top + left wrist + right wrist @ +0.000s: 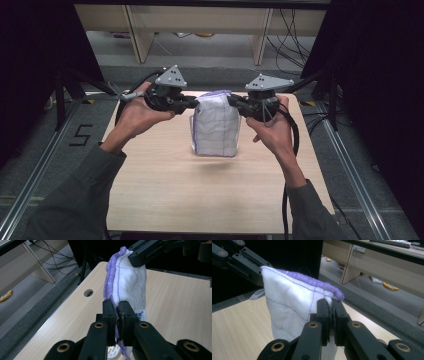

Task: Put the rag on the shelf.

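From above, our forearms came in nearest; the left gripper [192, 104] and right gripper [234, 102] each pinched a top corner of the white cloth [216, 131], hanging above the table [165, 190]. In the left gripper view, jaws clamped its purple-edged corner. In the right gripper view, likewise; cloth stretched left-right between them.

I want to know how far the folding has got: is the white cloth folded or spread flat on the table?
Folded. The white cloth hangs doubled from its purple edge, with the left gripper and right gripper each pinching a top corner.
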### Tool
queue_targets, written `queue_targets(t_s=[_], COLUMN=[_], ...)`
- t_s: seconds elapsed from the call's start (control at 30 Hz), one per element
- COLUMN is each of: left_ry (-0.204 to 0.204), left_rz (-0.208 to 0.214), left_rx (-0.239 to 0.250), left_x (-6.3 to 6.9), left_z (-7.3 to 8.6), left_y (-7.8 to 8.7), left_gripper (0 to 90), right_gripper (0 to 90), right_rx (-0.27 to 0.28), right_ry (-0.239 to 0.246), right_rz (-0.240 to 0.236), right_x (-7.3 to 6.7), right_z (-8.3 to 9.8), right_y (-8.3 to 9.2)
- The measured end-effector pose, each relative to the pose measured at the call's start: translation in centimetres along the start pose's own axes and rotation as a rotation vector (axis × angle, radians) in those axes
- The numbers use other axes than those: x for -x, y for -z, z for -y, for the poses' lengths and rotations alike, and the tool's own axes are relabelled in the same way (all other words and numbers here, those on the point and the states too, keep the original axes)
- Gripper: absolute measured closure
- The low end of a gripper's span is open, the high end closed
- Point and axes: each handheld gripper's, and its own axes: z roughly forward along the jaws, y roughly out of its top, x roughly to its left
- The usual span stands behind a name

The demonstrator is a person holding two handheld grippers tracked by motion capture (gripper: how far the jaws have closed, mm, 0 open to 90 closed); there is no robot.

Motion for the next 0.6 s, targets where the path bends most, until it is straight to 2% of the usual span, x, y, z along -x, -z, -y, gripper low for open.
queue_targets(t_s=[0.1, 0.13, 0.2, 0.3, 0.6], left_ry=[0.013, 0.017, 0.03, 0.049, 0.1], left_rz=[-0.013, -0.015, -0.021, -0.017, -0.034], left_rx=[0.003, 0.006, 0.014, 0.028, 0.028], left_x=[-0.6, -0.8, -1.2, -1.9, -3.8], left_z=[-0.3, -0.5, -0.7, -0.9, -1.2], left_y=[-0.3, -0.4, -0.5, -0.8, -2.4], left_gripper=[84.6, 84.6, 84.6, 84.6, 84.6], right_gripper=[86.5, 86.5, 86.5, 86.4, 86.4], right_rx=[0.006, 0.008, 0.007, 0.01, 0.003], right_ry=[-0.011, -0.004, -0.019, -0.03, -0.037], right_rz=[0.002, 0.02, 0.01, 0.023, 0.035], right_x=[0.5, 0.7, 1.0, 1.5, 3.3], right_z=[-0.4, -0.5, -0.8, -1.2, -2.0], right_y=[-0.4, -0.4, -0.8, -1.2, -2.6])
